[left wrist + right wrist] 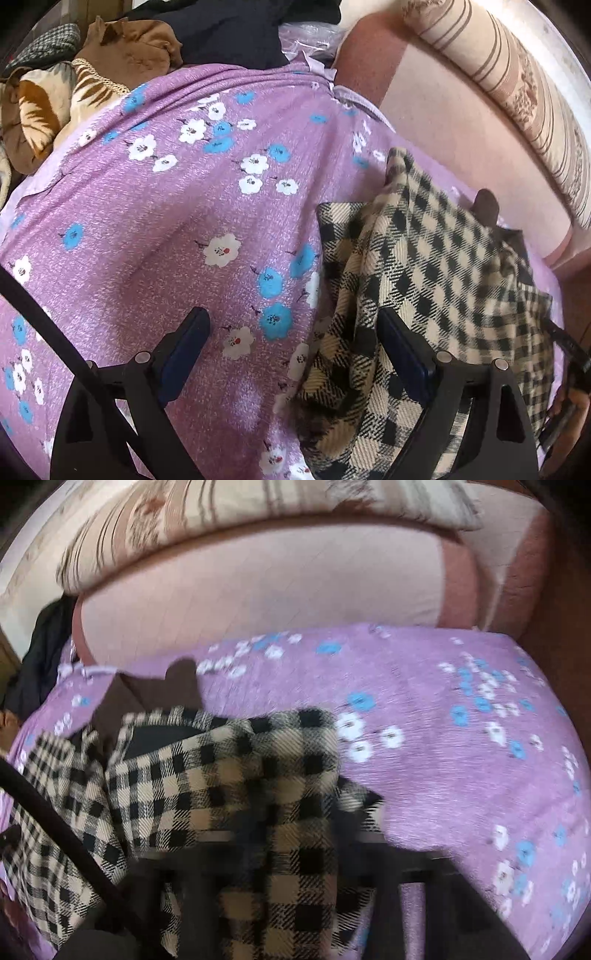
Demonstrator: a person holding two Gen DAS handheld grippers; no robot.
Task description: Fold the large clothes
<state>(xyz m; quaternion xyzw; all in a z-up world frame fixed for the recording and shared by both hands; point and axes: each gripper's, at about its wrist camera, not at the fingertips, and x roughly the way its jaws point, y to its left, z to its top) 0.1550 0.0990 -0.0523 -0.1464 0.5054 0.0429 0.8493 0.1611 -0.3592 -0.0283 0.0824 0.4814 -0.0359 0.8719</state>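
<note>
- Purple flowered bedsheet [155,229] spread across a bed, pale pink mattress edge [258,587] and a striped cushion [517,92] behind; heaped clothes [122,55] at the far corner in the left wrist view.
- Checked black-and-cream garment [424,288] bunched on the sheet — lifted in a peak on one side, dark lining showing at its upper edge in the right wrist view.
- Left gripper [295,354] spread wide, empty; one finger over bare sheet, the other against the garment's near folds, nothing pinched.
- Right gripper [295,867] blurred and mostly buried under checked cloth; jaws closed tight, apparently on a fold of the garment, though the pads themselves not visible.
- Probably the lifting or spreading stage, no tidy fold formed yet.
- Risks: thin pinch slipping out if pulled fast — heavy woven cloth, only one side gripped; garment dragging the sheet along and wrinkling it; uneven fold if the left side goes unsecured.
- Soft, yielding bed underneath, so pressing down to crease likely to sink rather than flatten.
</note>
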